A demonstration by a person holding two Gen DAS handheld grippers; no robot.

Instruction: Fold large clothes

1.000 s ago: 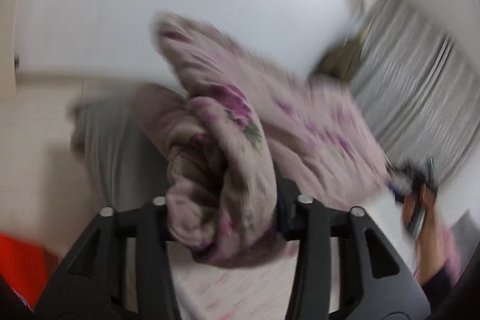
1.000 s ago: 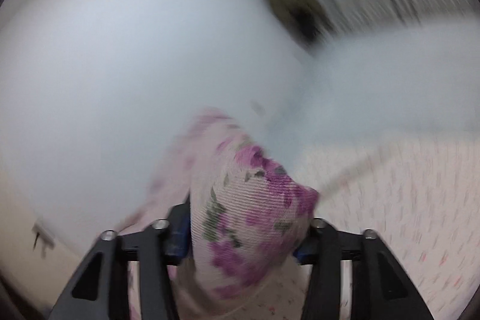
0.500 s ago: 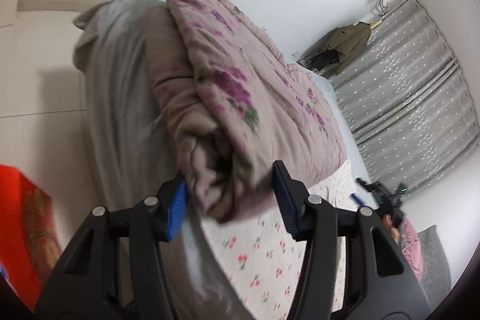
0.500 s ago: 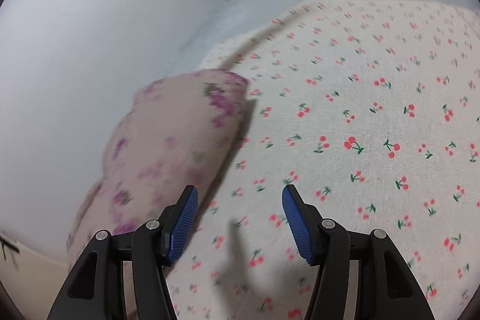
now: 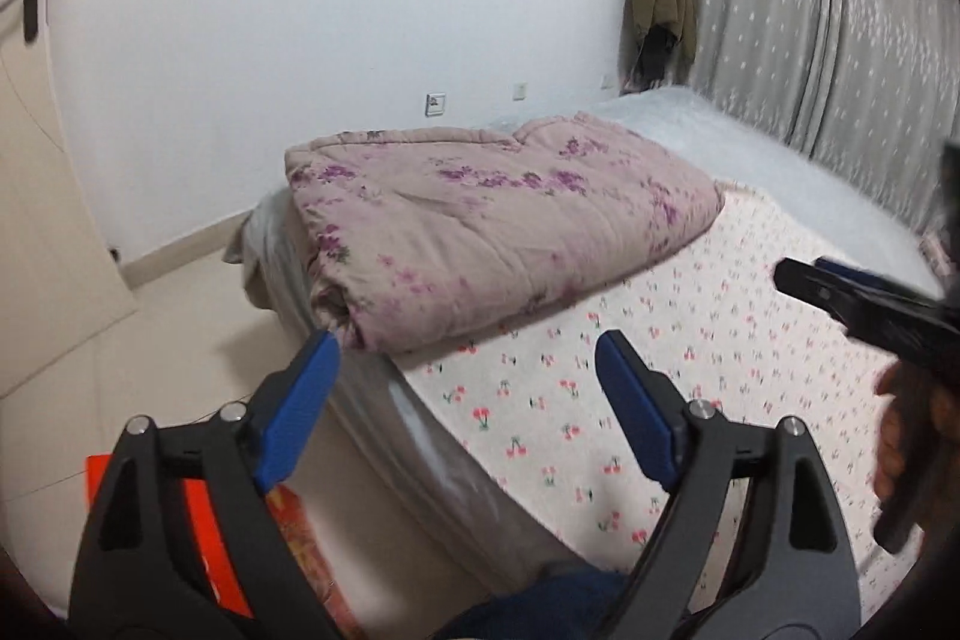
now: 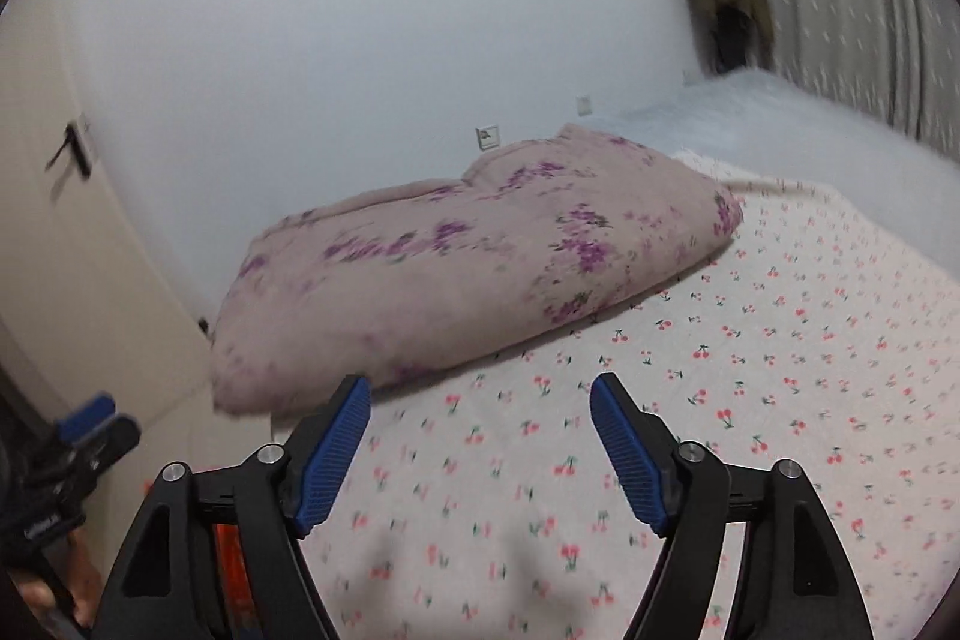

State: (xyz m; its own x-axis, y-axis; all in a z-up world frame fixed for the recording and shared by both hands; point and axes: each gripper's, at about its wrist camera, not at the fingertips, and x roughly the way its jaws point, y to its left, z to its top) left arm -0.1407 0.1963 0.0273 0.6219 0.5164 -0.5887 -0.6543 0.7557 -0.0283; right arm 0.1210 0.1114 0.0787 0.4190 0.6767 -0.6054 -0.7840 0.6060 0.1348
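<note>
The folded floral quilt [image 5: 480, 232] is lying at the corner of the bed [image 5: 690, 340], on its cherry-print sheet. The left gripper [image 5: 468, 376] and right gripper [image 6: 480, 418] are hovering just short of the quilt, the 2 pairs of jaws opening wide and holding nothing.

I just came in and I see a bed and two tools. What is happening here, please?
A person is folding a large floral quilt on a bed with a cherry-print sheet, using a hand-held gripper in each hand. The quilt lies folded at the bed's corner near the wall. The left hand-held gripper and the right hand-held gripper are both opening, with nothing between their jaws, and neither touches the quilt. The fold looks finished for now.
</note>
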